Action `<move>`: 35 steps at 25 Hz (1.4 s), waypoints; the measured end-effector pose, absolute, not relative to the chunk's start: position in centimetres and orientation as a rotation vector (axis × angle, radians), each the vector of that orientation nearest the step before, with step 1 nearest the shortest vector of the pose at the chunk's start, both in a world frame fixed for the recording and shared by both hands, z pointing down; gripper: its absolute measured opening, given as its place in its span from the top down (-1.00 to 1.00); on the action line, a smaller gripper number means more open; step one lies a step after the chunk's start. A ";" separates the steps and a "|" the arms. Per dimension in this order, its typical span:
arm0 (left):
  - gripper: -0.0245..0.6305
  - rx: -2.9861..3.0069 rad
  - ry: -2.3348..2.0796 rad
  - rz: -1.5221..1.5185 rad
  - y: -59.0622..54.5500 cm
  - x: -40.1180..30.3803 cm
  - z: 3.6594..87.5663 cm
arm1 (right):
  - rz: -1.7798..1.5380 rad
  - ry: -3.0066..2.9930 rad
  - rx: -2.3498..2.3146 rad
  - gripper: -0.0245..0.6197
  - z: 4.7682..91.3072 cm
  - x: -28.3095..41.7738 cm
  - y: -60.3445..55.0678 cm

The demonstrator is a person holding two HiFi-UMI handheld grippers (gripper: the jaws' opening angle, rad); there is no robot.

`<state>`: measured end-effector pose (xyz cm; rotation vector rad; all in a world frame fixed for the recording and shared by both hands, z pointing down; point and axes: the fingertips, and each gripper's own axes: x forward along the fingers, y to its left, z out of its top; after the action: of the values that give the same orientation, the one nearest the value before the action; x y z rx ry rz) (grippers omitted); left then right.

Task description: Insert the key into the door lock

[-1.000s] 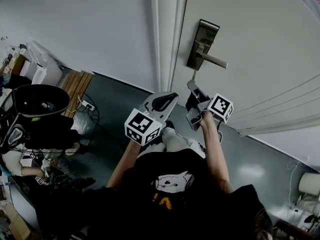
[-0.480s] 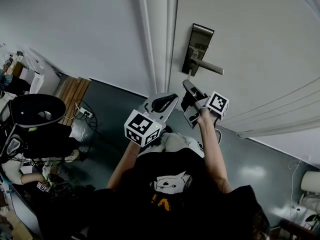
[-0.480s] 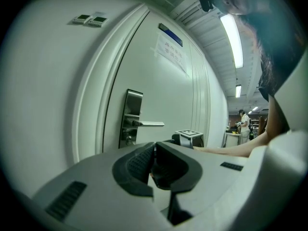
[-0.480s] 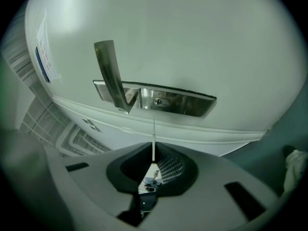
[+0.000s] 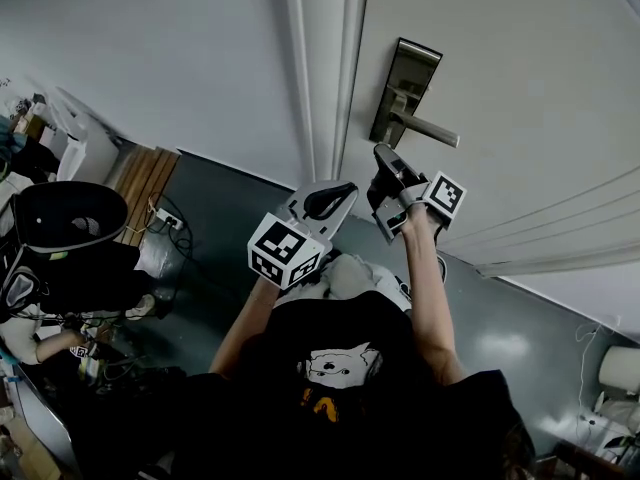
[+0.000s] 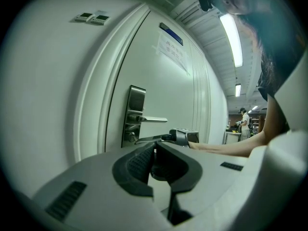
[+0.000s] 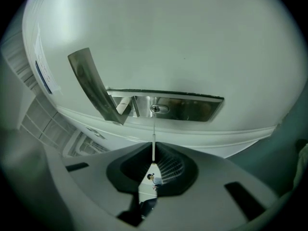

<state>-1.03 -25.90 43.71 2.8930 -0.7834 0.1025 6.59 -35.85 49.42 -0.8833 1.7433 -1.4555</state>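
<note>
**Key tip met the keyhole**

The right tool (image 7: 153, 149) was clenched on the key (image 7: 153, 137), the thin blade standing straight out from between its closed jaws. In the right gripper view the blade ran up to the keyhole (image 7: 159, 109) in the steel lock (image 7: 192, 108), and its tip reached the lower edge of that keyhole. Whether it had gone in could not be told. The handle (image 7: 94, 88) stuck out from the same plate, just to one side of the keyhole.

From the head view the right tool (image 5: 384, 163) was held up close under the lock (image 5: 403, 88) on the white door (image 5: 520, 58), just below the handle (image 5: 432, 130). The person's bare forearm stretched up behind it.

The left tool (image 5: 338, 194) hung lower and to the left, in front of the frame (image 5: 325, 58) and apart from the door. In its own view the left tool (image 6: 154, 147) had its jaws closed together with nothing between them. Past them showed the lock (image 6: 134, 114), the handle (image 6: 151, 120) and the right tool (image 6: 185, 136), with the key (image 6: 147, 139) pointing at the lower part of the plate.

Below both tools lay the dark floor (image 5: 230, 203)
</note>
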 end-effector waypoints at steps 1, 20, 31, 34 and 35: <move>0.86 2.894 -0.782 0.103 -25.9 -1.0 43.8 | -1.453 1.736 -0.876 0.86 49.4 6.6 -36.0; 0.86 2.900 -0.786 0.111 -26.1 -0.2 43.7 | -1.504 1.646 -0.773 0.86 49.5 7.5 -37.6; 0.86 2.897 -0.817 0.121 -26.2 -0.8 42.8 | -1.531 1.610 -0.742 0.86 48.8 7.9 -37.7; 0.86 2.896 -0.828 0.118 -26.3 -1.1 42.5 | -1.533 1.558 -0.727 0.86 48.5 8.0 -38.1; 0.86 2.895 -0.831 0.119 -26.4 -1.1 42.4 | -1.530 1.544 -0.725 0.86 48.6 8.1 -38.4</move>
<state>-1.09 -26.43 42.41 2.8948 -0.8311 0.1185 8.11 -38.38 48.56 -0.7253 1.5442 -1.5298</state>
